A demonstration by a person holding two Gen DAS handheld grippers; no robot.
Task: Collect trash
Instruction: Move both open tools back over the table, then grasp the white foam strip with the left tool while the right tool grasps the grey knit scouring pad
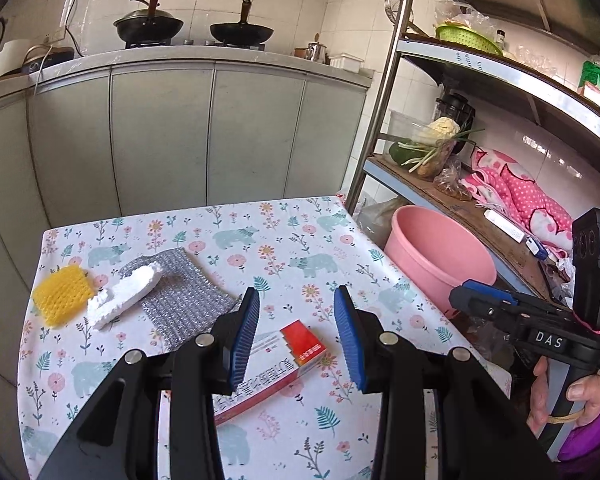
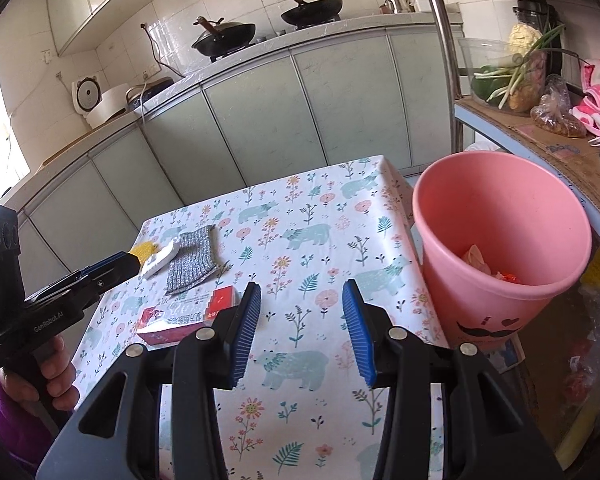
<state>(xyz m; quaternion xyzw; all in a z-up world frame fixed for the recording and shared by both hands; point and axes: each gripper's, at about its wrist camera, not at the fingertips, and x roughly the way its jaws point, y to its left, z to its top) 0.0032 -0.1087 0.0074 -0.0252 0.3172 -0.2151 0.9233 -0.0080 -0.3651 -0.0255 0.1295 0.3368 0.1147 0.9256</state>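
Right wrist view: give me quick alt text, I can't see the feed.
The open right gripper hovers empty over the floral tablecloth, with the pink bucket holding some scraps just beside the table. A red-and-white box, foam piece and grey mesh pad lie beyond.

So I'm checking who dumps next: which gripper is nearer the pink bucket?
Right. The right gripper hovers over the table beside the pink bucket; the left gripper is farther, above the red-and-white box.

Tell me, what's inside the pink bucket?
The pink bucket holds a little trash at the bottom: a pale crumpled piece and something orange-red. The near wall hides part of the bottom, so there could be more that can't be seen.
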